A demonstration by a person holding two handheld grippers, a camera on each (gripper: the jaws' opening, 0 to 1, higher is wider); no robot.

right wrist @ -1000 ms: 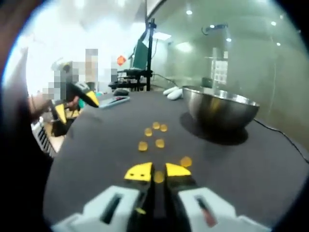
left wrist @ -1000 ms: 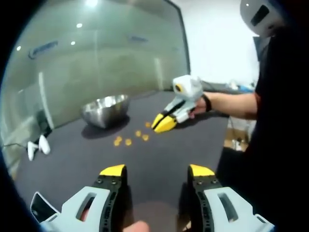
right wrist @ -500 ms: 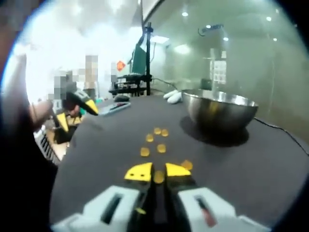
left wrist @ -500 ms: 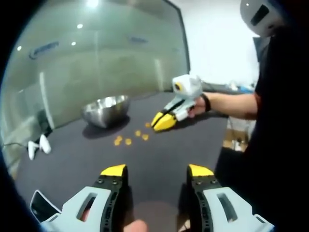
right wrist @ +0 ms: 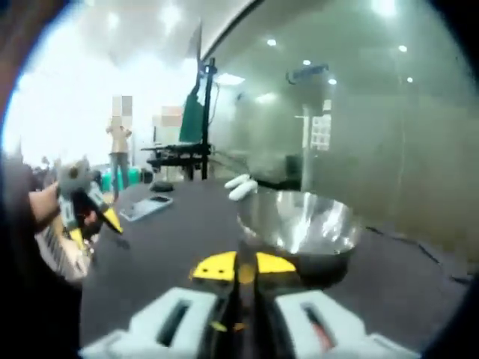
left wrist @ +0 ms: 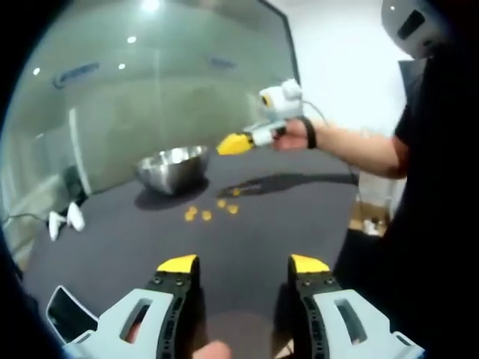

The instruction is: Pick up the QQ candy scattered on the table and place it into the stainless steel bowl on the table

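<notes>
The right gripper [right wrist: 245,265] is shut on one orange QQ candy [right wrist: 245,274] pinched between its yellow tips. It hangs in the air just short of the stainless steel bowl [right wrist: 299,224], whose open inside faces it. In the left gripper view that right gripper [left wrist: 226,145] is held up by a hand, above the table and to the right of the bowl [left wrist: 174,167]. Several orange candies [left wrist: 199,215] lie on the dark table below it. The left gripper [left wrist: 243,263] stands open and empty over the near table, and it appears at the left edge of the right gripper view [right wrist: 93,209].
Two white controllers [left wrist: 63,221] lie at the table's far left, seen beside the bowl as white shapes [right wrist: 243,185]. A flat dark device [right wrist: 148,207] rests on the table. A glass wall [left wrist: 150,97] stands behind. A person's torso [left wrist: 426,187] borders the right.
The right gripper has lifted off the table with the candy and moved up toward the bowl. The left gripper has stayed open in place.
</notes>
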